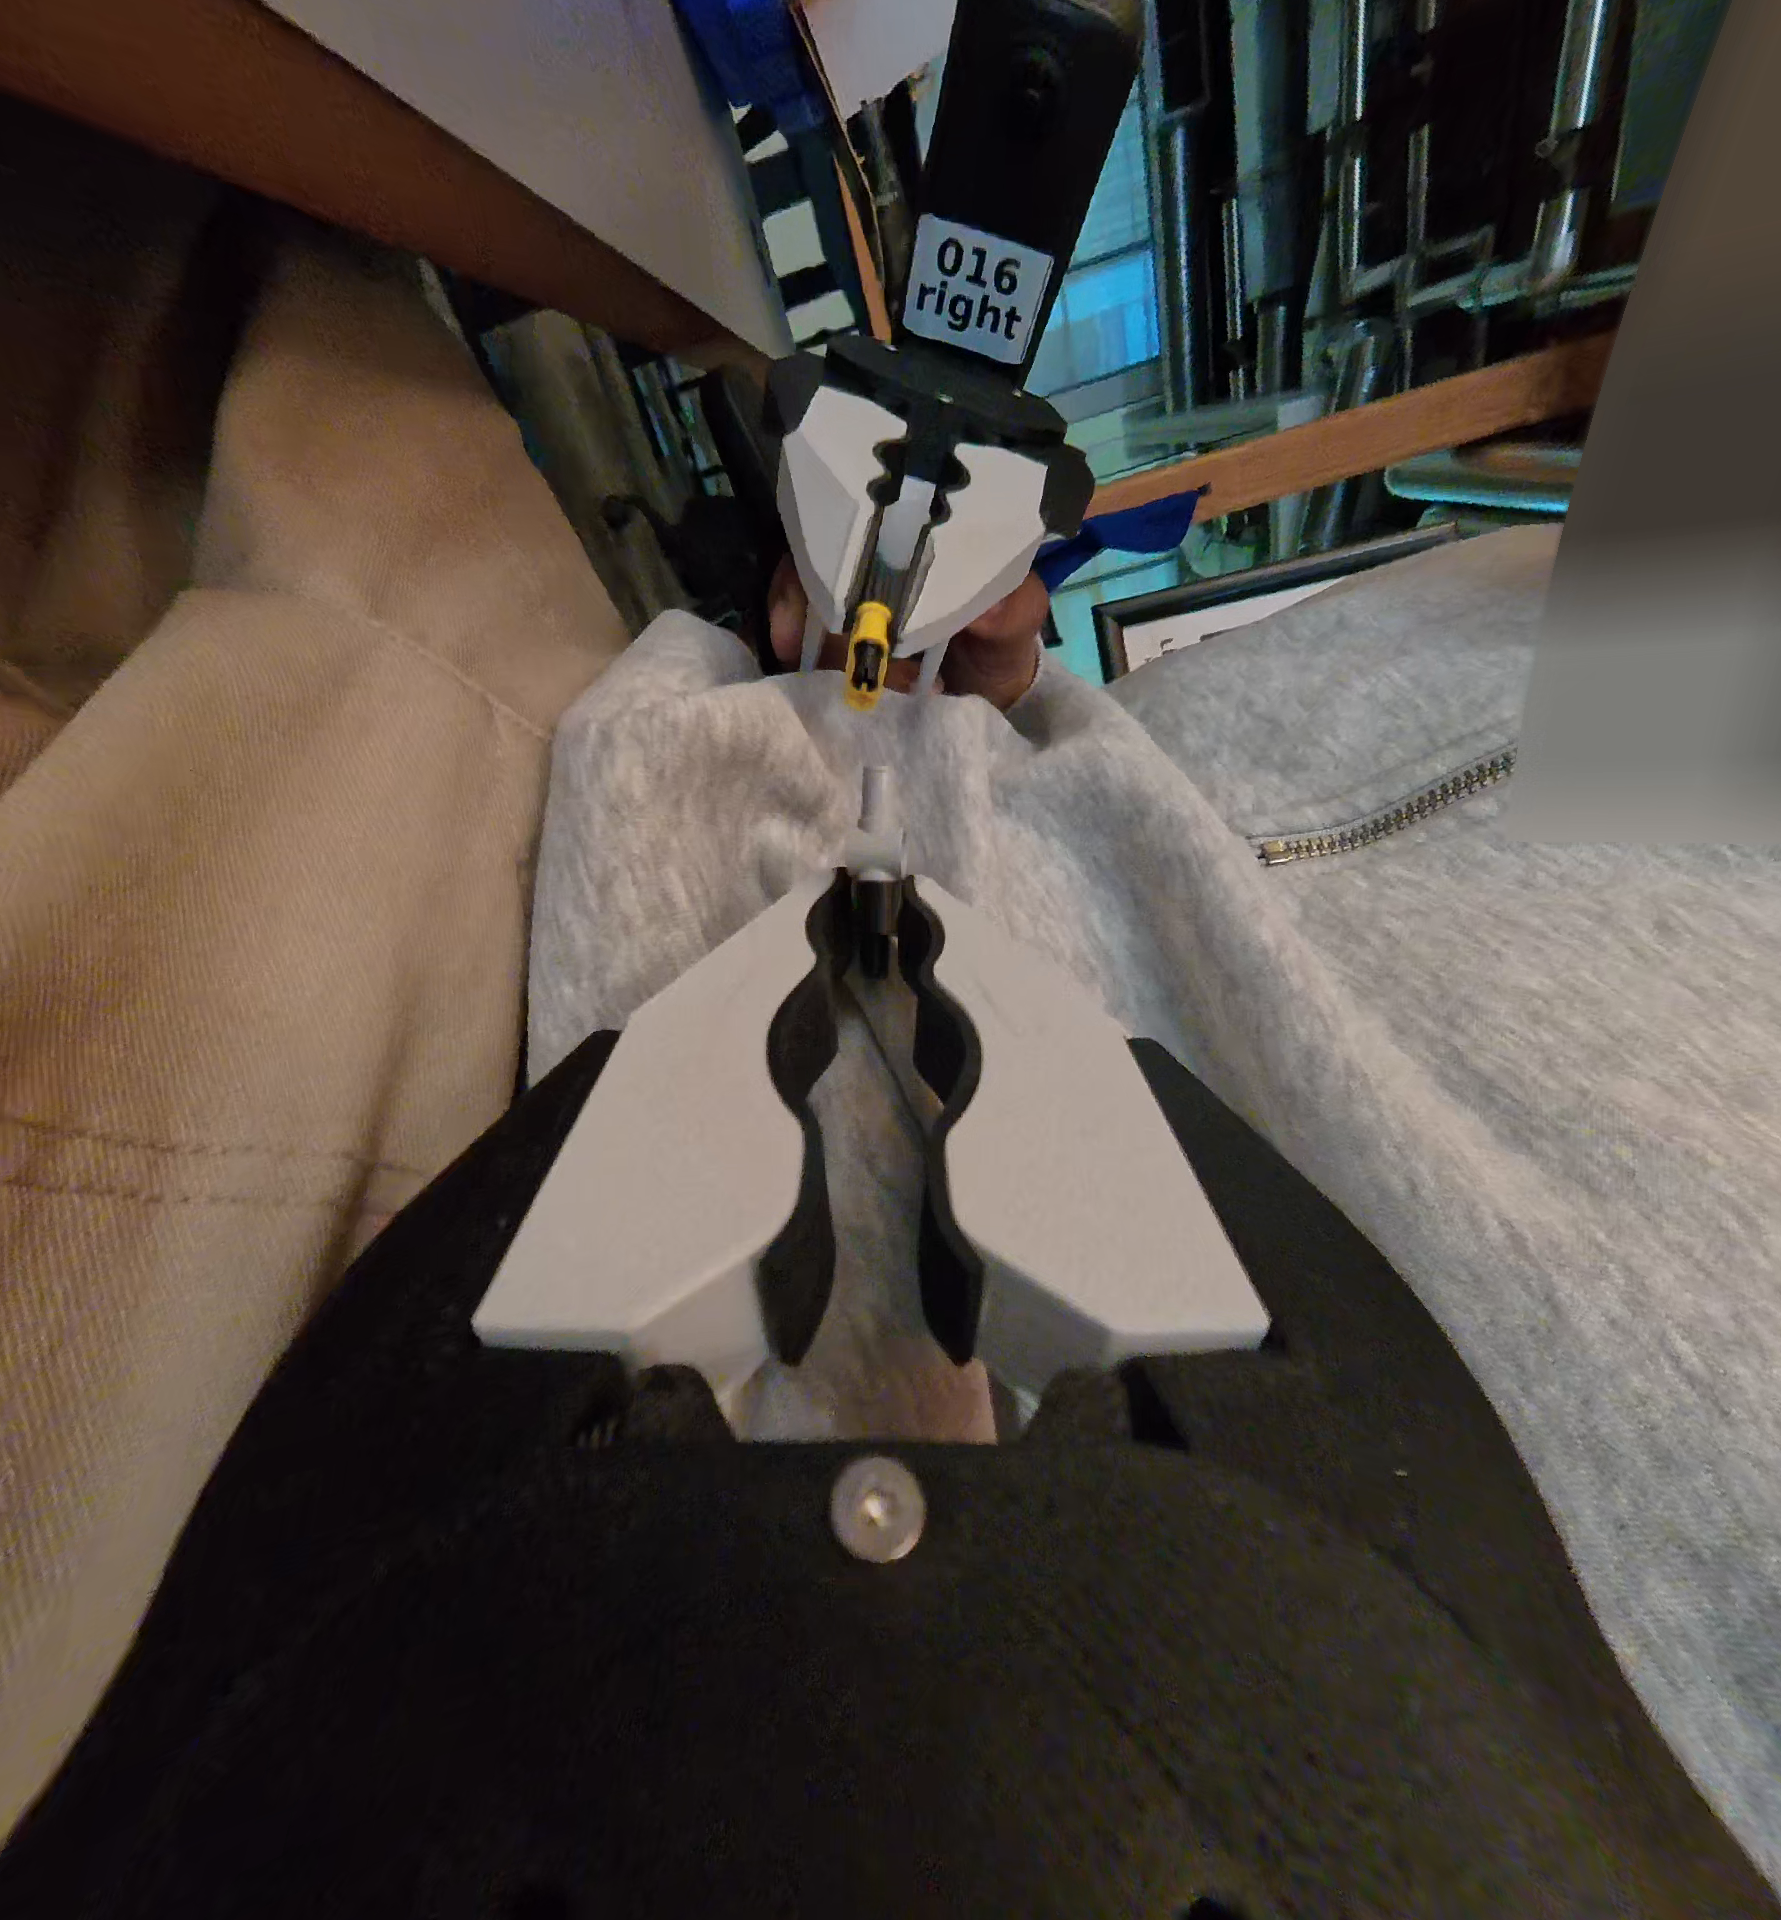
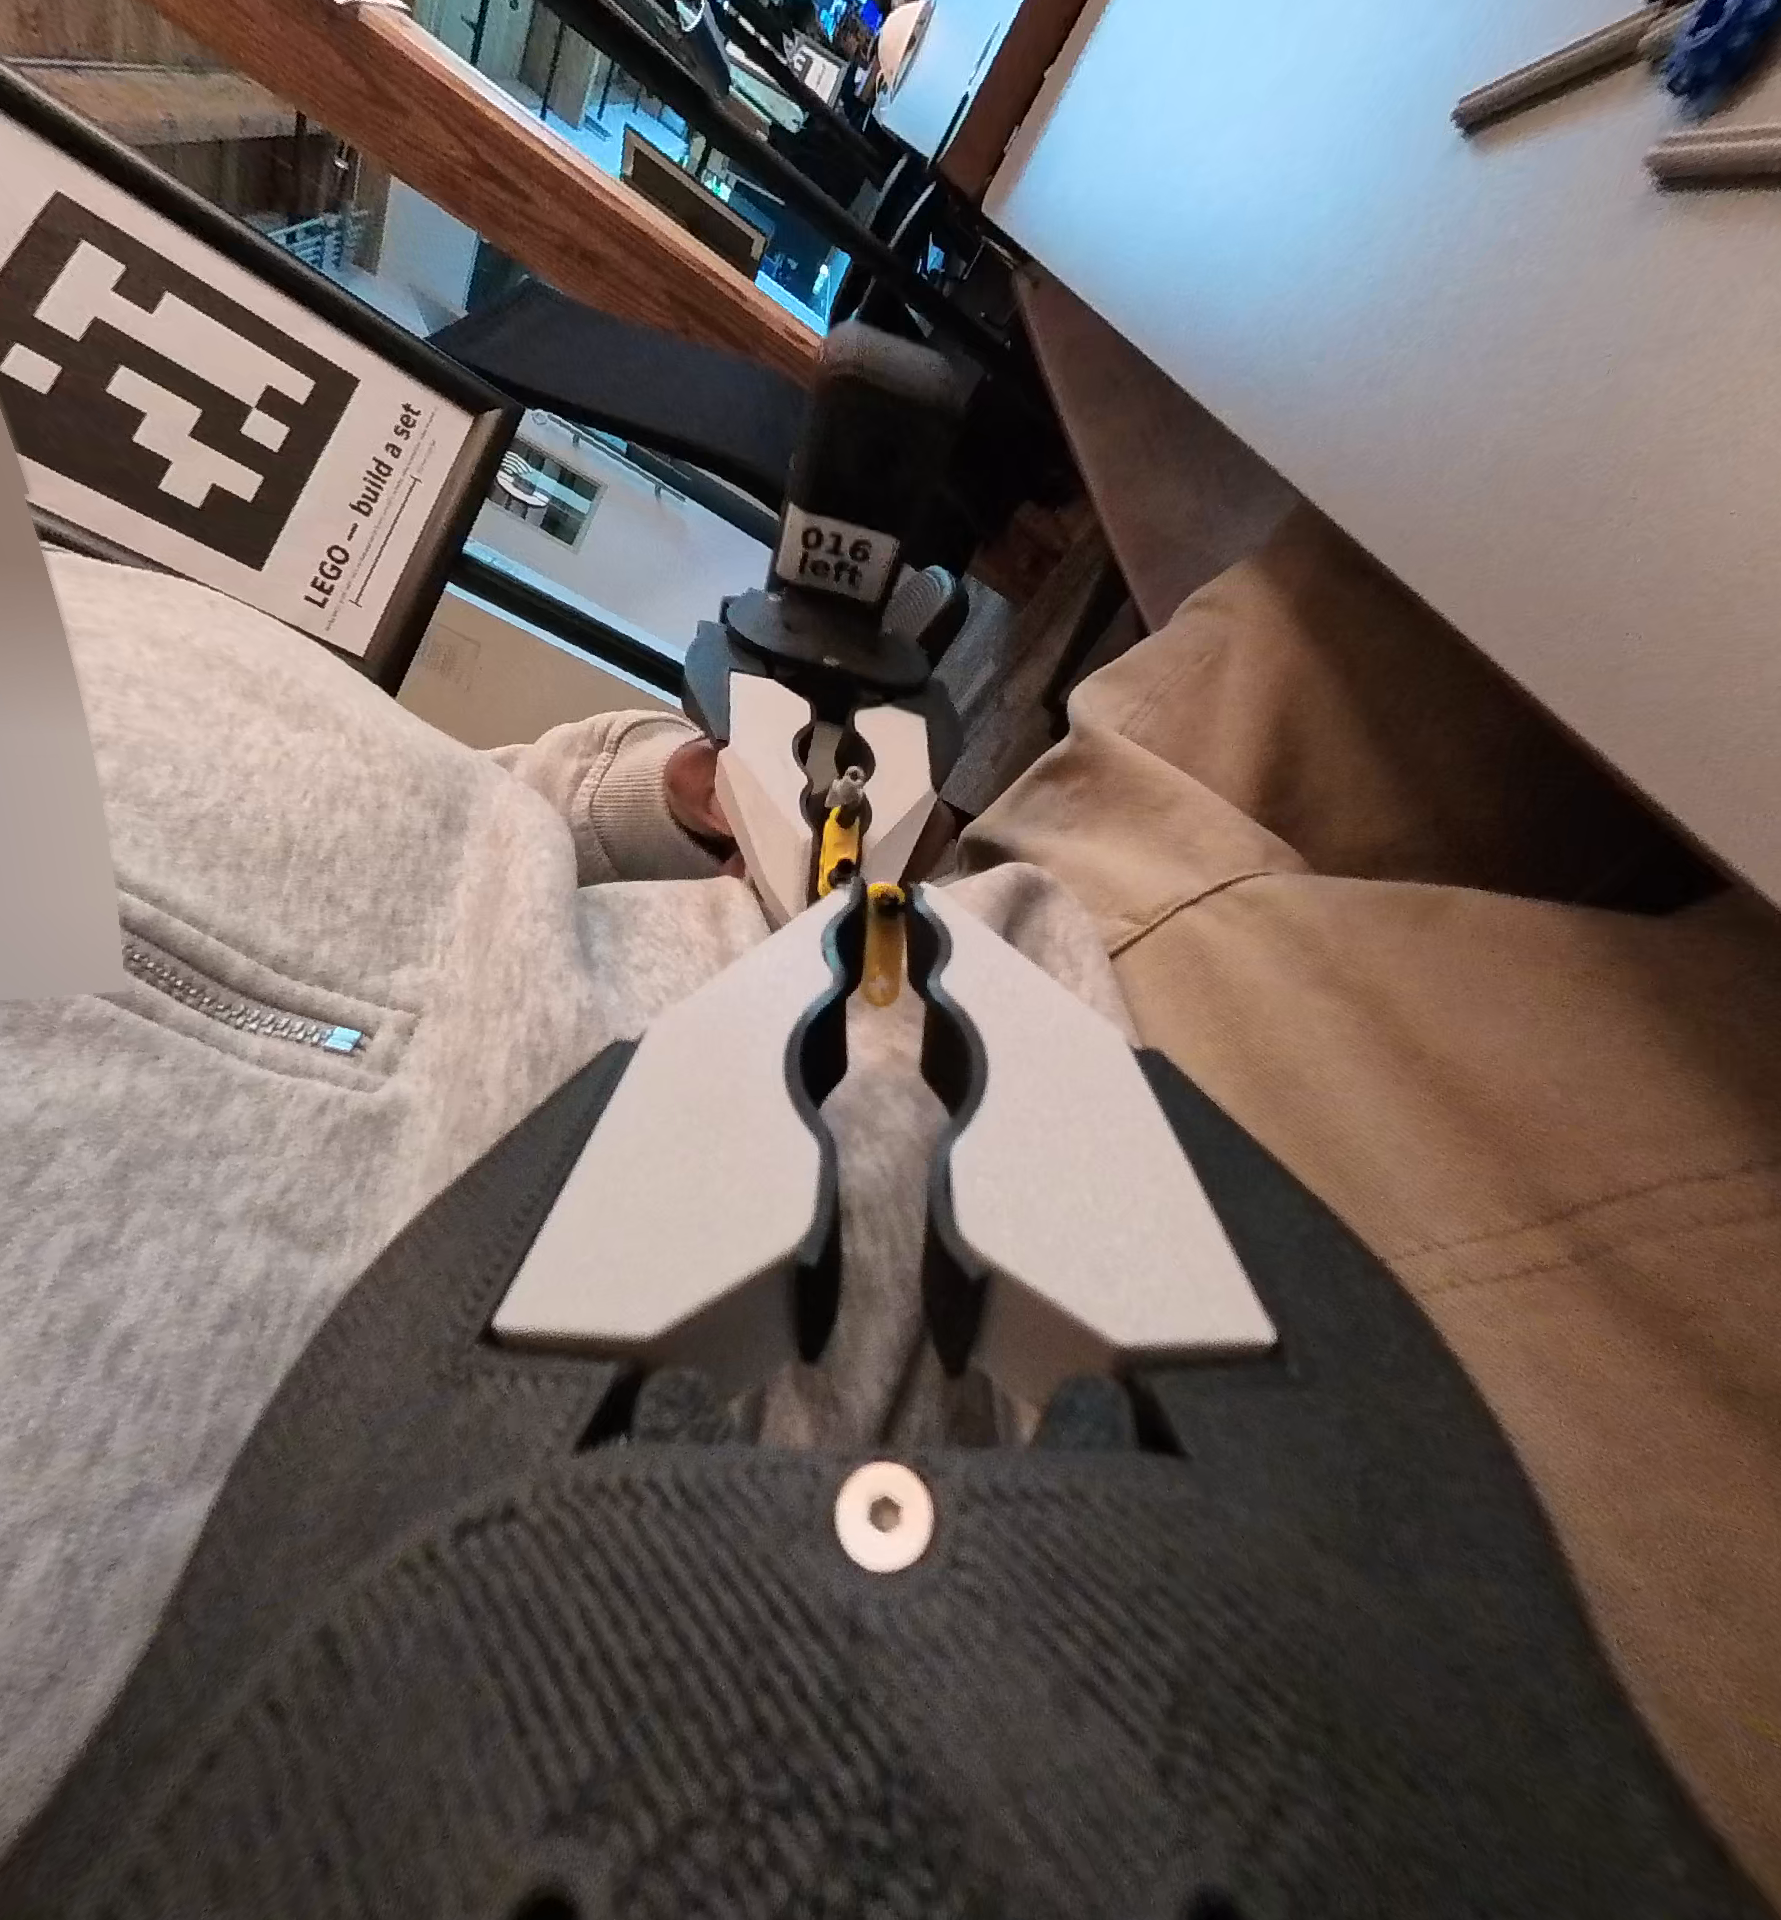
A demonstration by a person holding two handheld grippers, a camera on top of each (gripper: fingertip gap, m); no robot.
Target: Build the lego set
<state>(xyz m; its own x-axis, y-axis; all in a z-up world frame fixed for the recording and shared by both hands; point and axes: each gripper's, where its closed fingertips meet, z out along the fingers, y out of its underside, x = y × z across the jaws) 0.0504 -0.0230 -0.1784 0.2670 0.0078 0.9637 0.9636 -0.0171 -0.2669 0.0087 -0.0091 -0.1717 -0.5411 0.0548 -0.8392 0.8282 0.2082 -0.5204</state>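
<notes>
My left gripper (image 1: 873, 894) is shut on a small grey and black lego piece (image 1: 878, 831) that sticks out past its tips. My right gripper (image 2: 881, 904) is shut on a yellow lego piece (image 2: 881, 961) with a black pin at its front. The two grippers face each other tip to tip, held in the air over a person's lap. In the left wrist view the right gripper (image 1: 870, 634) shows farther off with the yellow piece (image 1: 865, 660) pointing at the grey piece, a small gap between them. In the right wrist view the left gripper (image 2: 844, 821) shows just beyond the yellow piece.
A grey zipped sweatshirt (image 1: 1385, 1039) and tan cloth (image 1: 190, 935) fill the space below the grippers. A white tabletop with a wooden edge (image 2: 1437, 364) is close on one side. A framed card with a black-and-white marker (image 2: 190, 395) stands behind. A hand (image 2: 699, 800) holds the left gripper. Spacing between my two grippers at the tips: around 5 cm.
</notes>
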